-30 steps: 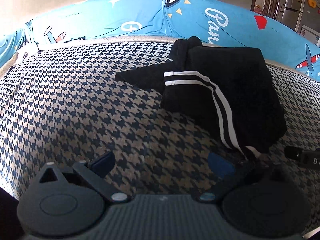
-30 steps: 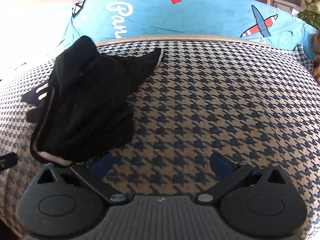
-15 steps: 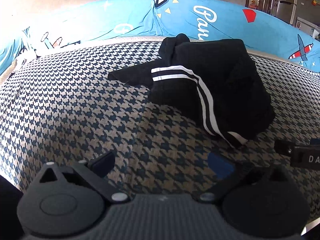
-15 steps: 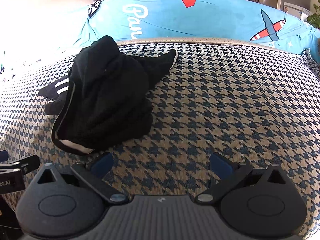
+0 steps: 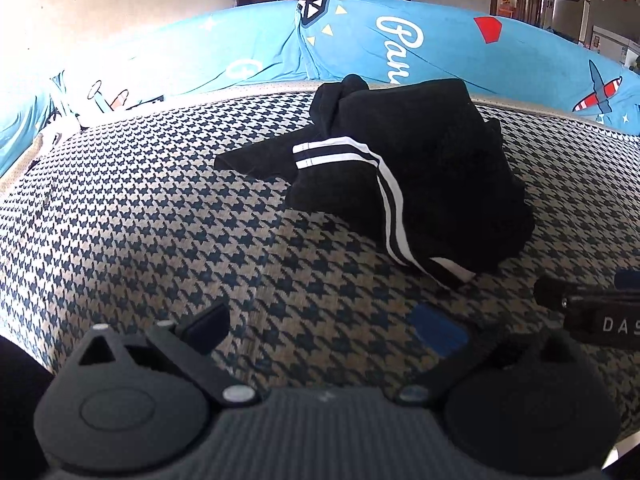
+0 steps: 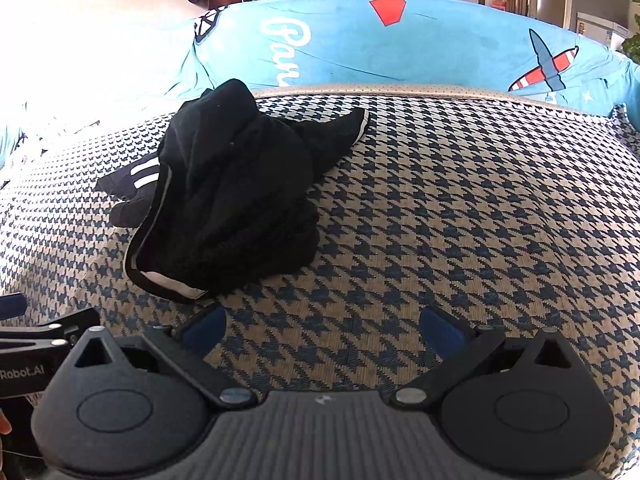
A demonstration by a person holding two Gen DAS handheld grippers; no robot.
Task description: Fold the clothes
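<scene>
The left tool point(image 5: 324, 322) is seen released, its two blue-padded fingers point(image 5: 440, 330) spread wide with nothing between them, held low over the houndstooth-patterned cushion point(image 5: 160, 220). The right tool point(image 6: 320, 326) is likewise released, its fingers point(image 6: 438, 330) parted and empty above the same cushion point(image 6: 460, 220). Part of the right tool's black body is caught at the right edge of the left wrist view, and part of the left tool's body, with pale lettering, at the left edge of the right wrist view, so the two tools are held side by side. Just beyond both tools a crumpled black garment with white stripes point(image 5: 420, 184) is found lying in a heap on the cushion. In the left wrist view it is placed ahead and to the right of the tool; in the right wrist view the garment point(image 6: 228, 200) is placed ahead and to the left. Neither tool is touching it. One black flap is spread flat on the cushion toward the left, and a white-edged hem is turned up at the near side of the heap. Behind the garment, the cushion is bordered by a bright blue printed cover point(image 5: 440, 52) bearing white script, a red shape and an aeroplane motif point(image 6: 544, 64).
</scene>
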